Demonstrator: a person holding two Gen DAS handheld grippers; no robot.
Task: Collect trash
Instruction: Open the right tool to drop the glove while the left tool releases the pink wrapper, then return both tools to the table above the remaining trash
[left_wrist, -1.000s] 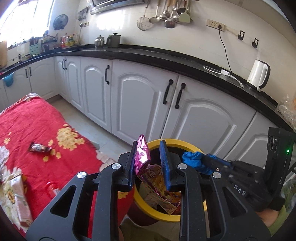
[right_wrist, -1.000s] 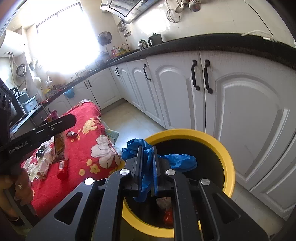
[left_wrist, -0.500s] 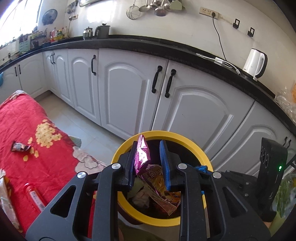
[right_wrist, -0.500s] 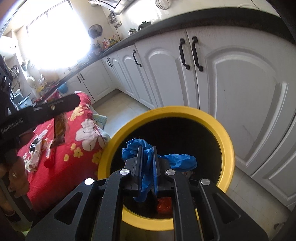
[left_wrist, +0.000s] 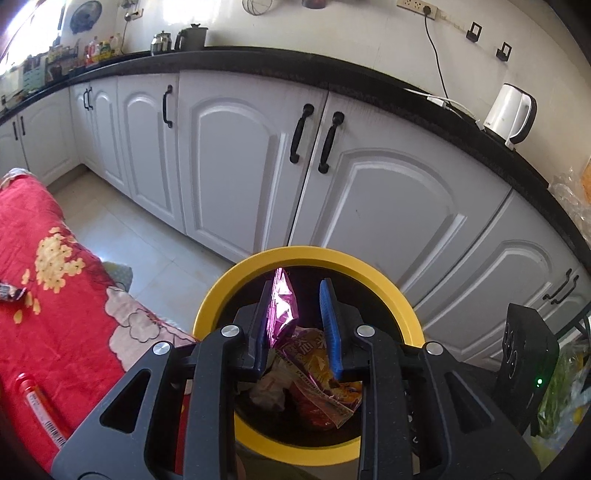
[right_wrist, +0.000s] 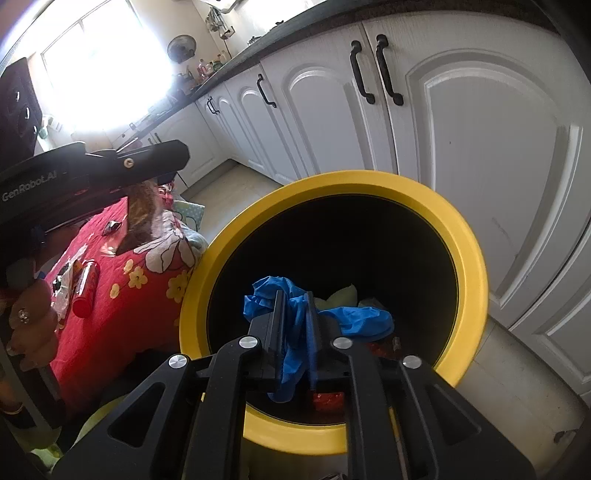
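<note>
Blue glove (right_wrist: 295, 332) is being pinched between the narrow fingers of the right gripper (right_wrist: 295, 314), hanging over the yellow-rimmed bin (right_wrist: 476, 266). The left gripper (left_wrist: 297, 310) is gaping wide above the same bin (left_wrist: 214, 306), a purple wrapper (left_wrist: 282, 306) clinging to its left finger.

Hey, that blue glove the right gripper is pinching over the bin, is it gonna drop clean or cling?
The blue glove droops limply either side of the right gripper, so probably floppy and light. It could cling to a finger rather than drop straight into the yellow-rimmed bin.
</note>
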